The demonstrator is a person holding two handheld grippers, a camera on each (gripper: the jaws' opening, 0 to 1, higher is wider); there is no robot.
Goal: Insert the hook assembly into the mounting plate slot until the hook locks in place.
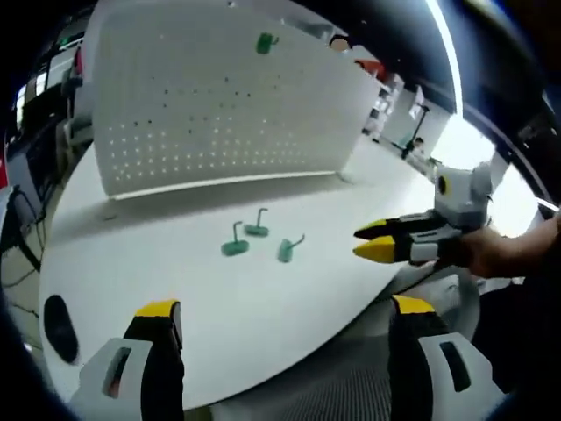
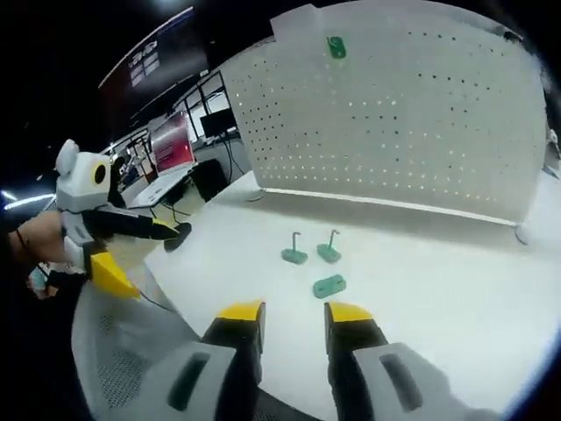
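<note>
1. A white pegboard [image 1: 219,96] stands upright at the far side of a white table [image 1: 263,307]; everything below is placed relative to this board.
2. One green hook [image 1: 266,42] is already mounted near the board's top edge.
3. Three more green hooks lie loose on the table in front of the board's base: one [image 1: 235,246], a second [image 1: 257,228] just beside it, and a third [image 1: 288,248] tipped on its side, slightly farther from the board.
4. The left gripper [image 1: 285,314] hovers at the table's near edge, well away from the board, jaws spread wide and holding nothing.
5. The right gripper [image 2: 294,311] is also back from the board, near the tipped hook, with its jaws a narrow gap apart and empty.
</note>
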